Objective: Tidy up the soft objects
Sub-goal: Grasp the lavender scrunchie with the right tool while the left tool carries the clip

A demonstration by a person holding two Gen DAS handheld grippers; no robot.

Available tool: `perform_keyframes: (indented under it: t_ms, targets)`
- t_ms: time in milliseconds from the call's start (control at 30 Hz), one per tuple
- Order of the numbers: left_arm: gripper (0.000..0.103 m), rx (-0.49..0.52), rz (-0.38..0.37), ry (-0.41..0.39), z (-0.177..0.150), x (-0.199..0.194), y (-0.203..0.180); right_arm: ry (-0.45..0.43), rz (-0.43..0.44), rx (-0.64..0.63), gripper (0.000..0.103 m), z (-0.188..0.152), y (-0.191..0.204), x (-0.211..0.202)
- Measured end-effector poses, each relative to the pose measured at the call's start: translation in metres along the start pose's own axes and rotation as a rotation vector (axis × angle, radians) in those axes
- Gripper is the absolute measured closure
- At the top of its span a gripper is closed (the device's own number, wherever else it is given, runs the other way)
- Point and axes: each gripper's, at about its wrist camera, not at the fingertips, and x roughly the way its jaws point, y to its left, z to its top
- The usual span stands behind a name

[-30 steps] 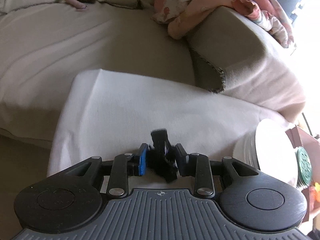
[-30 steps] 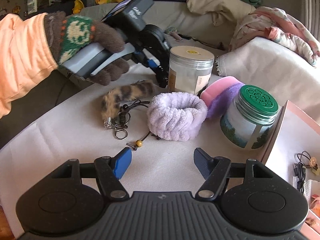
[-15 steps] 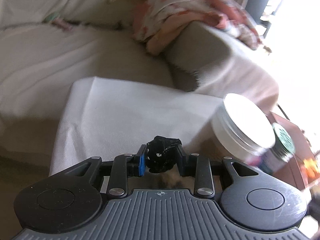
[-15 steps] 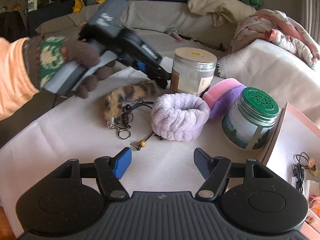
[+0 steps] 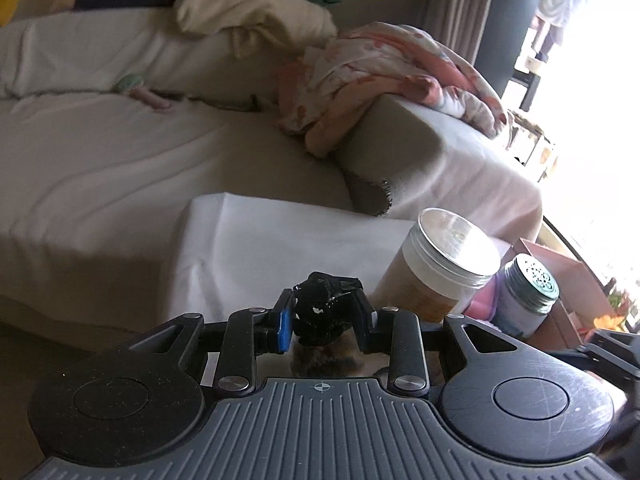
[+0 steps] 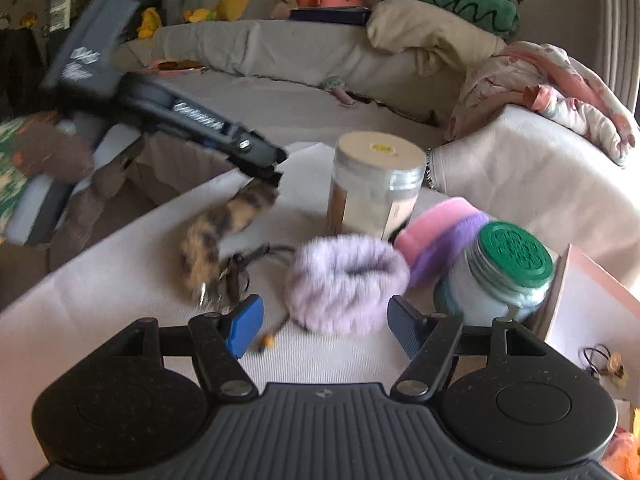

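Observation:
My left gripper (image 5: 323, 318) is shut on the black end (image 5: 320, 308) of a leopard-print furry tail keychain (image 6: 224, 228), which hangs from it with its metal clasp end low over the white table (image 6: 120, 272); the gripper also shows in the right wrist view (image 6: 272, 172). A fluffy lilac scrunchie (image 6: 344, 280) lies on the table just ahead of my right gripper (image 6: 324, 320), which is open and empty. A pink and purple soft pad (image 6: 444, 236) leans behind the scrunchie.
A clear jar with a tan lid (image 6: 376, 188) and a jar with a green lid (image 6: 504, 268) stand on the table. A pink box (image 6: 592, 320) with small hair ties is at the right. A sofa (image 5: 100, 160) with blankets lies behind.
My left gripper has lifted and swung left with the furry tail, raising its far end off the table. My right gripper has moved closer to the lilac scrunchie.

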Motion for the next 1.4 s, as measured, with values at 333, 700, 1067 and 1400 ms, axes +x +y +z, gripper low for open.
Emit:
perform_keyframes:
  t_ms: [333, 700, 1067, 1400]
  targets:
    - [0.070, -0.089, -0.023, 0.010, -0.008, 0.003, 0.009, 0.085, -0.050, 0.030, 0.063, 0.017, -0.001, 0.034]
    - [0.070, -0.040, -0.042, -0.181, 0.086, -0.010, -0.036, -0.189, -0.088, -0.004, 0.083, 0.064, -0.046, -0.071]
    - [0.070, 0.083, -0.345, -0.061, 0.116, 0.027, -0.194, -0.327, -0.372, 0.099, 0.083, 0.023, -0.156, -0.145]
    - [0.070, 0.156, -0.423, 0.201, 0.079, 0.096, -0.285, -0.218, -0.335, 0.244, 0.082, -0.060, -0.195, -0.134]
